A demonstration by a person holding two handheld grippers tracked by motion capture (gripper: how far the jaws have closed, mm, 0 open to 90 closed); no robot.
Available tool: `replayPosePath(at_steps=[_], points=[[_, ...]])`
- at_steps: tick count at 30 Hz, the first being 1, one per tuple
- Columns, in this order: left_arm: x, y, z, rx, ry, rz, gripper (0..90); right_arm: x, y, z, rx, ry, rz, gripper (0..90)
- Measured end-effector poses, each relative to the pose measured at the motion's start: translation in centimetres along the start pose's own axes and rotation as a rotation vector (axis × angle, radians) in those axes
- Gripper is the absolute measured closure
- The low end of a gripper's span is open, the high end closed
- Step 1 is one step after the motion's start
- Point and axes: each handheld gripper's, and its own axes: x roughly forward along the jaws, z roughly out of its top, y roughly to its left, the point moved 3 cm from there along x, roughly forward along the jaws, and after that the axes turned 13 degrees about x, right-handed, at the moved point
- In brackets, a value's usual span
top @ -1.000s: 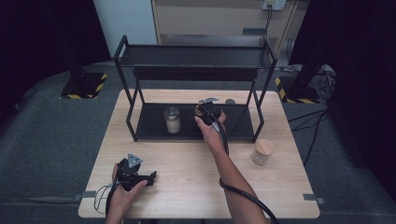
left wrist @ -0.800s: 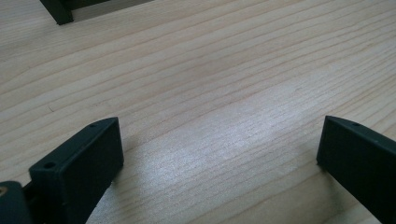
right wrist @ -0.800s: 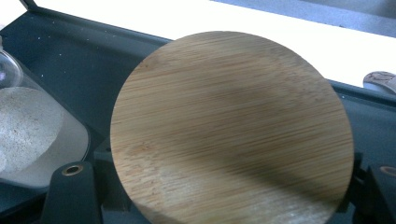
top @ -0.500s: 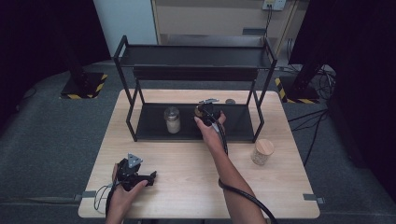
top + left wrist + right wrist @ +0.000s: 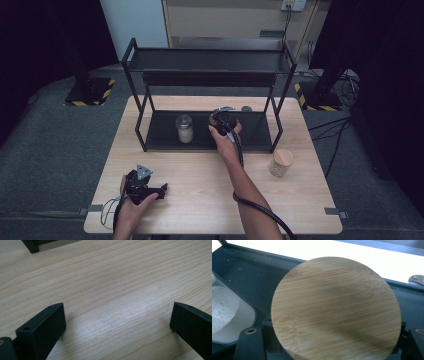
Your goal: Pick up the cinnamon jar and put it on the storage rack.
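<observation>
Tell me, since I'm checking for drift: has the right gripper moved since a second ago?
No. The right gripper sits at the same spot on the rack's lower shelf.

left claw [image 5: 161, 190]: jaws wide apart, low near body | right claw [image 5: 221, 119]: clamped, arm stretched forward

Two jars [image 5: 184, 128] apparently on shelf [image 5: 160, 135], third [image 5: 280, 162] right.

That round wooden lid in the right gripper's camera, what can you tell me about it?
The wooden lid is a flat round disc, pale brown with fine straight grain like bamboo, a shadow band crossing it. It sits level between the right gripper jaws, which are closed on the jar it tops, over the dark lower shelf of the black rack. A glass jar of white powder stands beside it.
</observation>
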Motion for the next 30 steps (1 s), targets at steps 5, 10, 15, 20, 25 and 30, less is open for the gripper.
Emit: replayPosePath(at_steps=[5,10,15,20,25,30], points=[[0.0,0.0,0.0,0.0,0.0,0.0,0.0,0.06,-0.01,-0.06,-0.002,-0.006,0.0,25.1],[0.0,0.0,0.0,0.0,0.0,0.0,0.0,0.12,0.03,-0.22,-0.011,-0.008,0.002,24.9],[0.0,0.0,0.0,0.0,0.0,0.0,0.0,0.13,-0.02,-0.19,-0.01,-0.01,-0.001,24.9],[0.0,0.0,0.0,0.0,0.0,0.0,0.0,0.14,-0.01,-0.24,-0.013,-0.015,-0.002,25.0],[0.0,0.0,0.0,0.0,0.0,0.0,0.0,0.18,-0.03,-0.31,-0.013,-0.024,0.0,24.8],[0.0,0.0,0.0,0.0,0.0,0.0,0.0,-0.05,-0.08,-0.19,-0.019,-0.04,0.009,18.1]])
